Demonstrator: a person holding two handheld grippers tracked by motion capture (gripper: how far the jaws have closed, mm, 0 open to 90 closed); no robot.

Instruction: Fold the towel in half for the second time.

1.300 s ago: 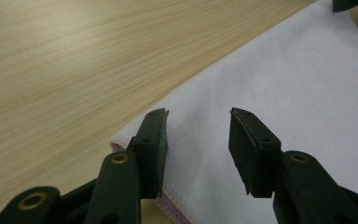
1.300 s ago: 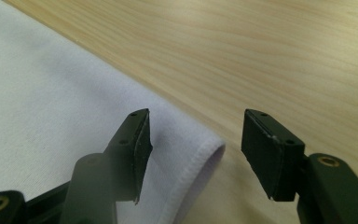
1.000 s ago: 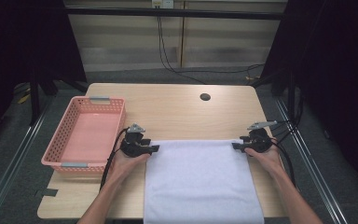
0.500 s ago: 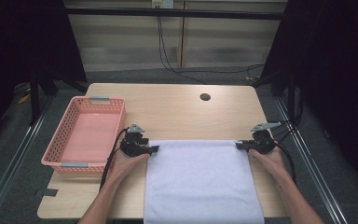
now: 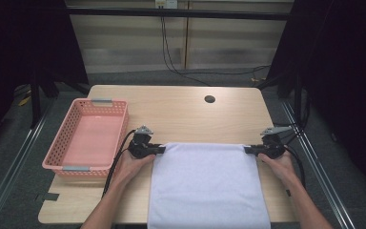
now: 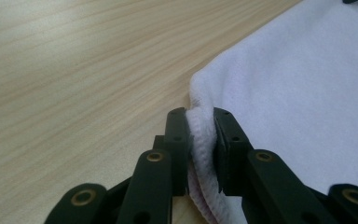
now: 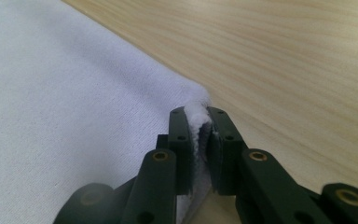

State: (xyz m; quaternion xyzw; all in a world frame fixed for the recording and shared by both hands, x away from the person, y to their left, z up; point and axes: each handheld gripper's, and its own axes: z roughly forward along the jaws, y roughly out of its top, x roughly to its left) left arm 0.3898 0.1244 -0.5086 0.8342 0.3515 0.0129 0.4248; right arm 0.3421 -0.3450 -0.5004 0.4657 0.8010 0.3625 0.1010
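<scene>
Left gripper: the left gripper (image 5: 158,149) had just been closing and stood pinched on the far left corner of the white towel (image 5: 208,183); in the left gripper view its jaws (image 6: 200,144) clamped a folded, fuzzy hem between them.
Right gripper: the right gripper (image 5: 248,150) had likewise just been closing and stood nipped onto the towel's far right corner, the cloth (image 7: 74,107) squeezed between the jaws (image 7: 204,140) in the right gripper view.
Towel: it lay flat and smooth on the near half of the tabletop (image 5: 181,107), its far edge stretched straight between the two grippers and its near end running over the tabletop's near edge.
Hands: the person's left hand (image 5: 132,164) and right hand (image 5: 280,164) rested low on the tabletop behind the grippers.
Basket: a pink basket (image 5: 108,111) sat along the tabletop's left edge, just beside the left gripper.
Open room: the far half of the tabletop lay bare but for a round cable hole (image 5: 209,99) near the far edge.
</scene>
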